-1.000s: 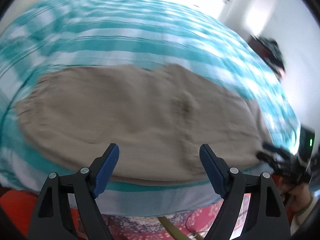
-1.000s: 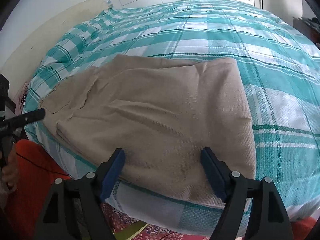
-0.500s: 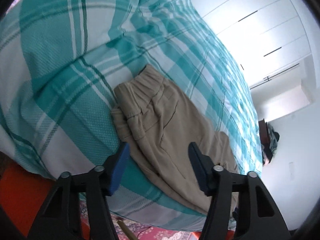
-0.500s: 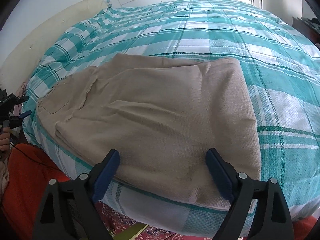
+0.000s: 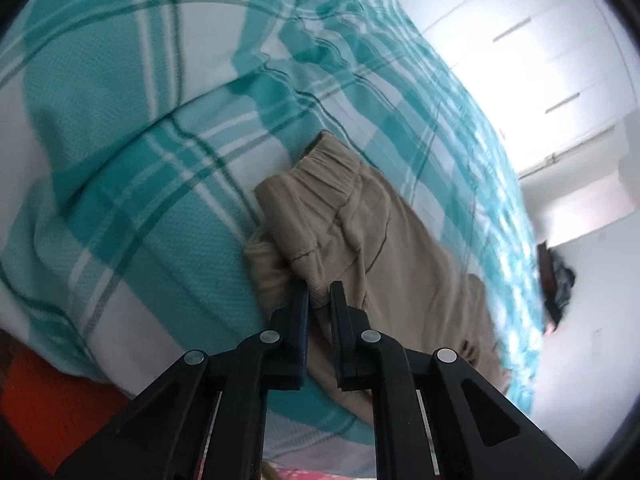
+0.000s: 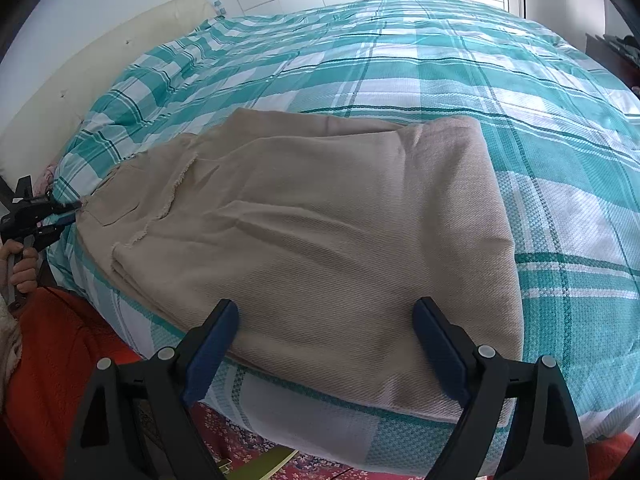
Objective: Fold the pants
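- Nearest, the right gripper (image 6: 324,344) hovers over the near edge of the pants (image 6: 320,240), its jaws wide apart and holding nothing; cloth shows between the blue pads, but I cannot tell whether they touch it.
- The pants are beige and lie flat on the bed (image 6: 540,128), close to its near edge, already doubled into a broad slab with several layers stacked along the side nearest the gripper.
- At the waist end of the pants, the left gripper (image 5: 319,296) has its jaws nearly together, clamped on a bunch of cloth just below the gathered waistband (image 5: 324,168); in the right wrist view it (image 6: 70,210) shows as small, at the pants' far-left corner.
- Beyond the pants the teal plaid bedspread runs back to a cream headboard (image 6: 100,60) and white closet doors (image 5: 520,60).
- Judgement: a further fold is being started, with the waist end gripped and the other end not yet taken.
- The next move likely calls for the right jaws to drop onto the near edge and close through all layers, so both ends lift together.
- The stacked layers may slip apart if only the top one is caught.
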`<state>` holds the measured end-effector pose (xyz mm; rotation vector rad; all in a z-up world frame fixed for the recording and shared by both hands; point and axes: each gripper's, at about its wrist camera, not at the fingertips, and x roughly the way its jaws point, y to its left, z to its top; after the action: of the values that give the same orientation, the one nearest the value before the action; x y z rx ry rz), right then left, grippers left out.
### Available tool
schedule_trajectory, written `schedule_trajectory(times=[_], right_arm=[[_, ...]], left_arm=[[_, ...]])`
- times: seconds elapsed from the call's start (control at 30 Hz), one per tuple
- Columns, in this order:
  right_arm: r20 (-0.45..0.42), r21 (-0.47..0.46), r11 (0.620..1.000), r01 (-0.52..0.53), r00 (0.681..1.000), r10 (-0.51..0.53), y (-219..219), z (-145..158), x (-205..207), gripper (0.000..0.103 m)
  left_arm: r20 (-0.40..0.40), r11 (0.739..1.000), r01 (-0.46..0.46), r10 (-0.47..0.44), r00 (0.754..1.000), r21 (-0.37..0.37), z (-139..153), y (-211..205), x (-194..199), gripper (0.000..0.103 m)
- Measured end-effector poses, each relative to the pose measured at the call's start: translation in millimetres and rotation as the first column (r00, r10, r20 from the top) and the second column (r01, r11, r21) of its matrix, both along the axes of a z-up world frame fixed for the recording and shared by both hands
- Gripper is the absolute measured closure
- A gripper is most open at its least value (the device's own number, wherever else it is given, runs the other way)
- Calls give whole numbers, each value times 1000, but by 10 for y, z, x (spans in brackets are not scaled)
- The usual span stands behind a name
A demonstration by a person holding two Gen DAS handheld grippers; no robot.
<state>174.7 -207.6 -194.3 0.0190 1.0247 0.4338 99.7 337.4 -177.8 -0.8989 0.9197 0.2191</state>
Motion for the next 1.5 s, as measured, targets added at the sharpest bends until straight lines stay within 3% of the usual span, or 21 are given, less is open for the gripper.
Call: schedule_trajectory(times=[0.17, 0.23, 0.3, 0.33, 0.37, 0.47, 0.67, 0.83, 0.87, 0.93, 1.03, 1.1, 1.17, 1.27, 1.37, 1.43, 1.5], right_arm=[[1, 3, 1000, 1, 1000, -1, 4, -1, 0, 14], [2, 3, 1000, 1, 1000, -1, 19, -7, 0, 13], [0, -1, 1000, 0, 1000, 0, 21, -7, -5, 13], [0, 1, 1000, 0, 1000, 0, 15, -6, -5, 13], [1, 2, 1000, -1, 1000, 1, 13, -5, -4, 12], [2, 7, 1000, -3, 1000, 3, 16, -14, -2, 12], [1, 8, 1000, -4, 1000, 4, -11, -18, 3, 11], [6, 8, 1000, -7, 1000, 7, -6, -18, 5, 11], [7, 8, 1000, -6, 1000, 6, -4, -18, 3, 11], [8, 8, 1000, -5, 1000, 5, -2, -23, 1, 11], [5, 8, 1000, -5, 1000, 4, 6, -22, 5, 11], [2, 12, 1000, -6, 1000, 6, -3, -16, 10, 11], [2, 21, 1000, -10, 1000, 9, -21, -15, 7, 11], [4, 23, 1000, -13, 1000, 13, -26, -19, 5, 11], [9, 29, 1000, -12, 1000, 12, -31, -12, 0, 11], [10, 37, 999, -10, 1000, 10, -39, 24, -2, 11], [7, 66, 998, -4, 1000, 4, -70, 132, -12, 17]], left_arm=[[-61, 999, -12, 14, 998, 40, -128, -62, -111, 97], [-41, 999, -28, 29, 999, 26, -66, -62, -115, 94], [18, 998, -59, 59, 998, -21, 32, -17, -202, 82], [45, 996, -82, 82, 996, -22, 84, 14, -258, 62], [59, 995, -96, 97, 994, -14, 110, 39, -288, 49], [45, 995, -92, 93, 995, -35, 55, 100, -261, 58], [0, 989, -113, 113, 994, -97, -223, 122, -206, 59], [44, 989, -101, 106, 993, -106, -161, 130, -115, 58], [38, 989, -103, 108, 993, -106, -177, 141, -82, 61], [-14, 986, -128, 127, 992, -111, -254, 177, -56, 81], [-3, 975, -166, 167, 986, -148, -202, 184, -150, 86], [3, 981, -165, 166, 986, -101, -58, 112, -177, 87], [22, 992, -130, 130, 991, 3, 225, -50, -125, 87], [85, 973, 8, -28, 996, 229, 899, -549, 48, 87], [129, 902, 162, -231, 964, 401, 1528, -1280, 233, 87], [151, 839, 263, -373, 915, 477, 1859, -1850, 383, 87], [165, 787, 354, -490, 856, 505, 2034, -2414, 531, 87]])
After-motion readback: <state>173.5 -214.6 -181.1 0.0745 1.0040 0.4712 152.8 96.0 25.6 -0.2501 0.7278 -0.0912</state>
